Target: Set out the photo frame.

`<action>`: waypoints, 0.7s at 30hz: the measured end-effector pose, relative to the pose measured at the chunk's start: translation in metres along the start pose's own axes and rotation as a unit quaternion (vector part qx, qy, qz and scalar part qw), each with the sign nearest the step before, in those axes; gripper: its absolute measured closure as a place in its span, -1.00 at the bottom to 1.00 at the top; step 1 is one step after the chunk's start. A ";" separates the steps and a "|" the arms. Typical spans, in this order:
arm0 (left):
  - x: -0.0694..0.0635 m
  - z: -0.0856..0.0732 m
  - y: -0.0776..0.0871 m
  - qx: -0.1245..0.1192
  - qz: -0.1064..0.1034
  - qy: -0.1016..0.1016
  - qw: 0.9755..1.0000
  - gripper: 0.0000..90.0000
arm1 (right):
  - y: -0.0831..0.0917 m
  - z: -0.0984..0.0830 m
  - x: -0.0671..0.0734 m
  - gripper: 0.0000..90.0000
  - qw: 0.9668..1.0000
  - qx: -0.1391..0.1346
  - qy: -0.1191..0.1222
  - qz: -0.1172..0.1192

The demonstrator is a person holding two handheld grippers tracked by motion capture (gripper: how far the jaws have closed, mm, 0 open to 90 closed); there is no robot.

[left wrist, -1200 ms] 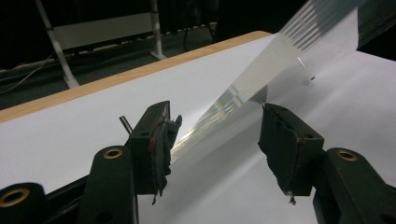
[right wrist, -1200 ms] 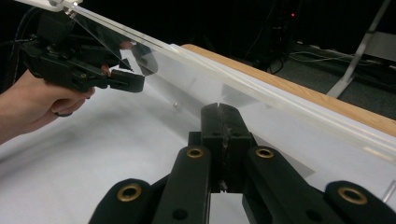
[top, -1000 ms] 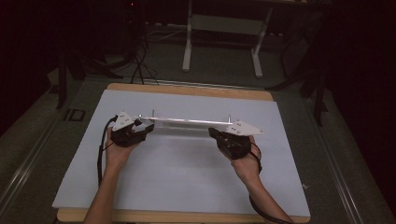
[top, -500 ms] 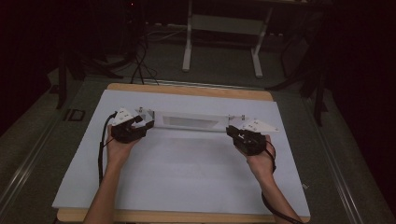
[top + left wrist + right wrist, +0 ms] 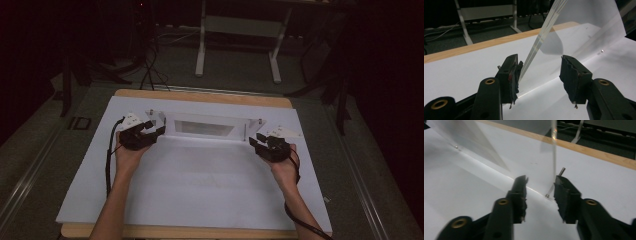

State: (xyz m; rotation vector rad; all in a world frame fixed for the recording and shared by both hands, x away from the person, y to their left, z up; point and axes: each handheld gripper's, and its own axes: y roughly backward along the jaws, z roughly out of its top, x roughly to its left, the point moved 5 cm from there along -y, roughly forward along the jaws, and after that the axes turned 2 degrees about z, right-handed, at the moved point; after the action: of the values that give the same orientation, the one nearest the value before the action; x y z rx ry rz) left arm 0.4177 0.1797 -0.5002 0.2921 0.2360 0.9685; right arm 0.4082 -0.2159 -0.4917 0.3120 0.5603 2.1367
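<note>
On the white sheet [image 5: 200, 190] covering the table [image 5: 200, 96], a clear acrylic stand [image 5: 205, 127] is sitting across the far half, between the 2 grippers. At its left end the left gripper [image 5: 152, 131] is resting with jaws standing wide; in the left gripper view the stand's thin end panel [image 5: 541, 37] is running down just beside the left pad [image 5: 512, 72], while the other pad is staying well apart from it. At the stand's right end the right gripper [image 5: 261, 141] is sitting low on the sheet, its jaws having just been opening; in the right gripper view the upright clear edge [image 5: 553, 155] is rising between them, gripped by neither pad.
</note>
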 end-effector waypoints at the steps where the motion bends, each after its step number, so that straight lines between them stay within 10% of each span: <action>1: 0.000 0.000 -0.001 0.001 0.003 0.000 1.000 0.06 | -0.002 -0.001 -0.002 0.30 1.000 0.000 -0.003 -0.002; 12: 0.001 0.005 -0.010 -0.009 0.015 0.007 1.000 -0.08 | -0.025 0.003 -0.006 0.10 0.999 -0.034 0.023 0.033; 21: 0.009 0.013 -0.026 -0.029 0.008 0.018 0.999 -0.11 | -0.036 0.010 -0.009 0.14 0.997 -0.067 -0.005 0.032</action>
State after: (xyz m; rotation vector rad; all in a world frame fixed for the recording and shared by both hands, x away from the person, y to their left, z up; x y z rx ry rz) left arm 0.4464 0.1716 -0.4977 0.2232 0.2381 0.9951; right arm 0.4429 -0.2023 -0.5007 0.2685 0.4047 2.2214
